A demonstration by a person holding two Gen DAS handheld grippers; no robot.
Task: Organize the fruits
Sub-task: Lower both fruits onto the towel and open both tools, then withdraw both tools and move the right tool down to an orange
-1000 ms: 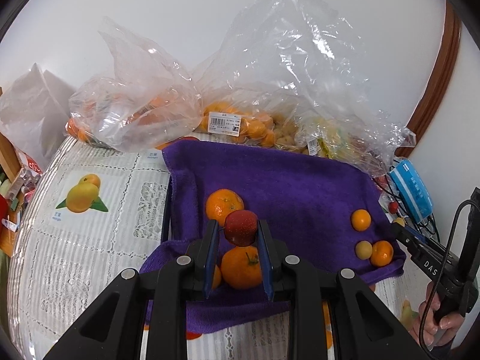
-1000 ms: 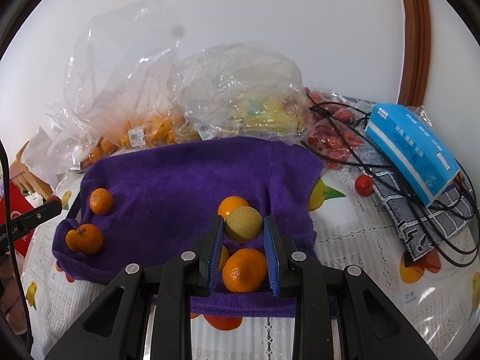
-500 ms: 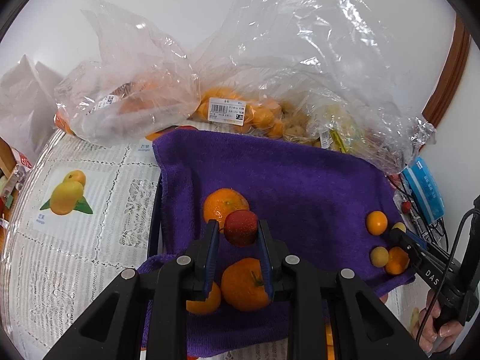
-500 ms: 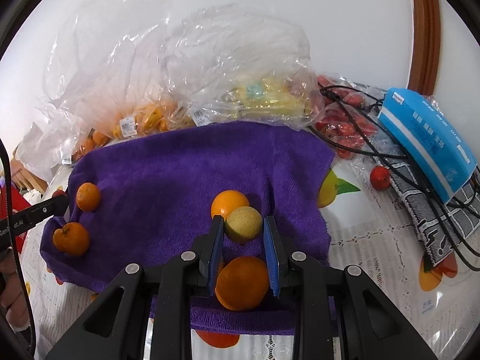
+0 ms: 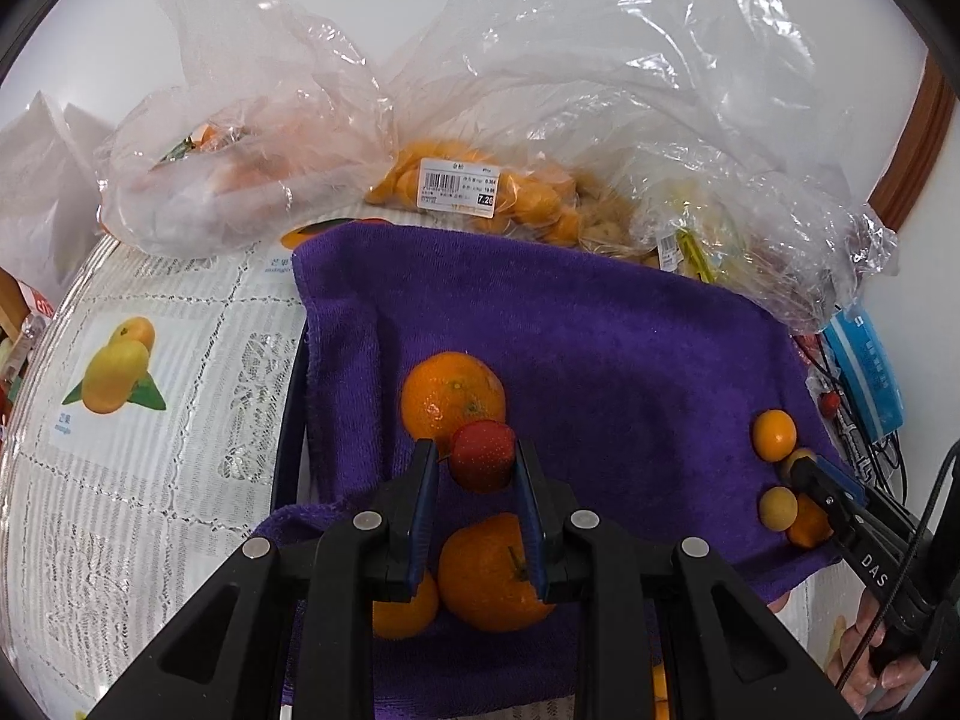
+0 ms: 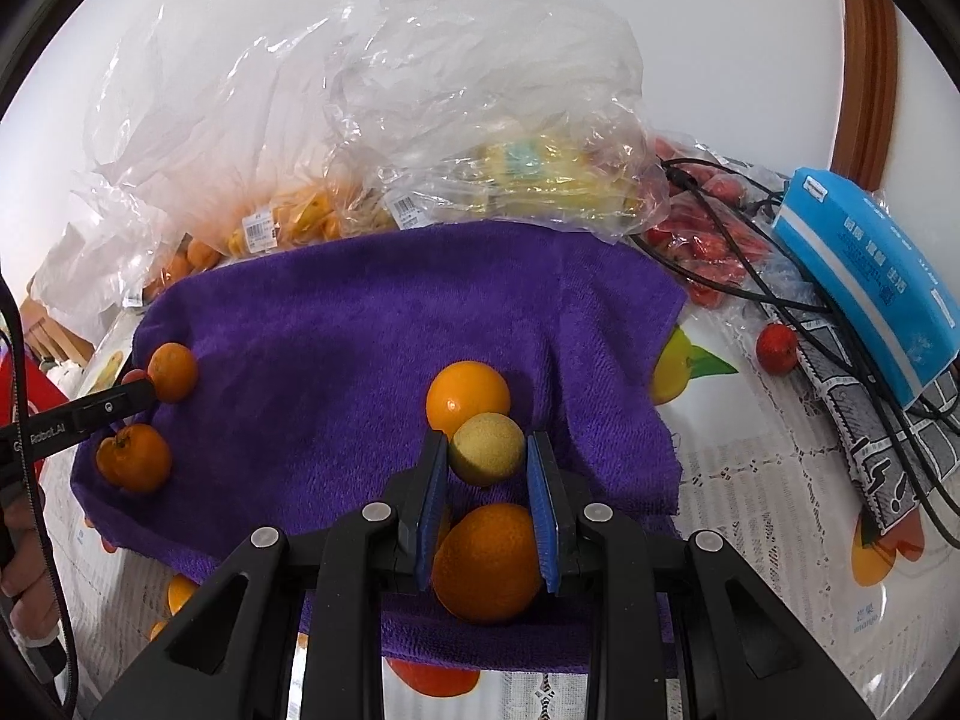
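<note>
Left tongs [image 5: 474, 462] pinch a small red fruit [image 5: 483, 461] at its widest girth, just above the purple towel [image 5: 600, 348] on the desk, w/ a big orange [image 5: 453, 399] right behind; right tongs [image 6: 487, 456] pinch a small yellow-green fruit [image 6: 486, 456] the same way, over the towel's right side near another orange [image 6: 468, 399]. Both look light, round, prob. soft-skinned & bruisable, so grip should stay gentle, pads across the middle. Smooth round skin could squirt out if pinched off-centre, esp. the red one.
</note>
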